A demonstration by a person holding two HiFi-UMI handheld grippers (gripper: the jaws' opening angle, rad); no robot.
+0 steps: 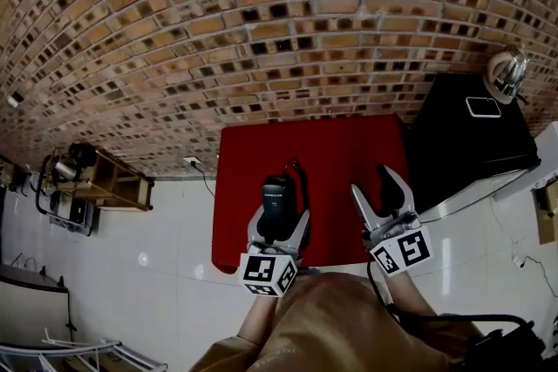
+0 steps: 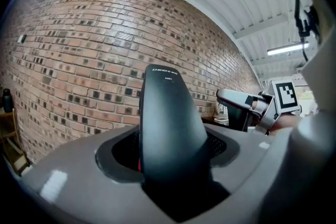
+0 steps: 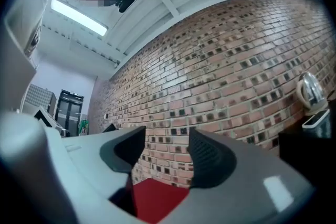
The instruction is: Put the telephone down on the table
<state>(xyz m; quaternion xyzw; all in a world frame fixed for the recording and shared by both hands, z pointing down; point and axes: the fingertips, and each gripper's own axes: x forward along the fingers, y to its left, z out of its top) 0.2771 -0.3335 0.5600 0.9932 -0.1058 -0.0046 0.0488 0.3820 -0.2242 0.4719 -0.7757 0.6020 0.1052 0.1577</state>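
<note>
The black telephone handset (image 1: 278,198) stands upright between the jaws of my left gripper (image 1: 281,222), which is shut on it above the near edge of the red table (image 1: 323,148). Its black cord (image 1: 302,179) loops up behind it. In the left gripper view the handset (image 2: 169,123) fills the gap of the left gripper (image 2: 170,152) and hides the table. My right gripper (image 1: 373,184) hangs beside it to the right, open and holding nothing. The right gripper view shows the right gripper (image 3: 165,149) with brick wall in its gap and the red table (image 3: 155,198) below.
A black cabinet (image 1: 462,148) adjoins the table's right side, with a metal kettle (image 1: 506,74) and a flat white device (image 1: 483,106) on it. A wooden shelf (image 1: 109,180) stands at the left on the white tiled floor. A brick wall (image 1: 261,22) runs behind the table.
</note>
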